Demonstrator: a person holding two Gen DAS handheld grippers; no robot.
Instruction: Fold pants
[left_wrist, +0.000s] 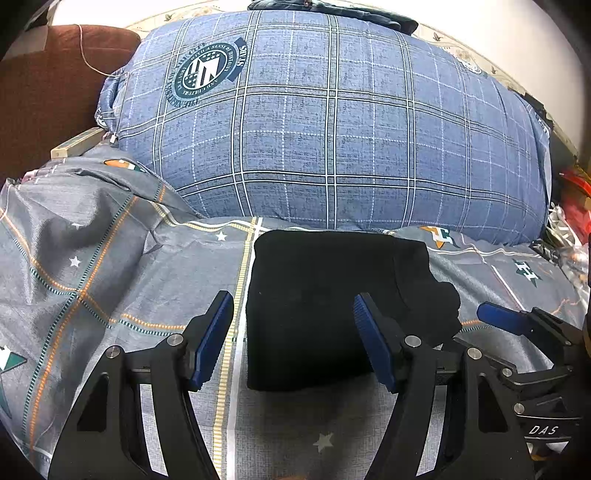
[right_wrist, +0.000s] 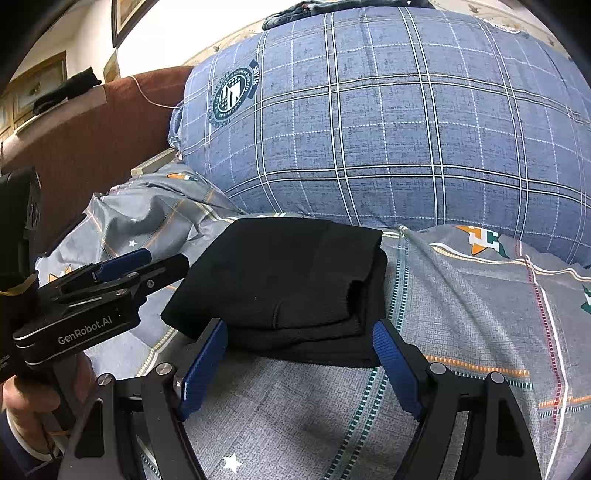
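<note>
Black pants (left_wrist: 332, 306): being shown as a compact folded stack, frame centre, on the bedsheet (left_wrist: 110, 295). Left gripper (left_wrist: 293, 339) and right gripper (right_wrist: 301, 363): being held apart, empty. Folding judged essentially finished.

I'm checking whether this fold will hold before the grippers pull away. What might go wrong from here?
1. The black pants lie folded in loose layers; the top flap's edge lifts at the right, so it may spring open.
2. The left hand-held gripper is open with one finger over the stack; pulling back could snag the fabric.
3. The bedsheet underneath is wrinkled and soft, so a nudge from the open right hand-held gripper may skew the stack.
</note>
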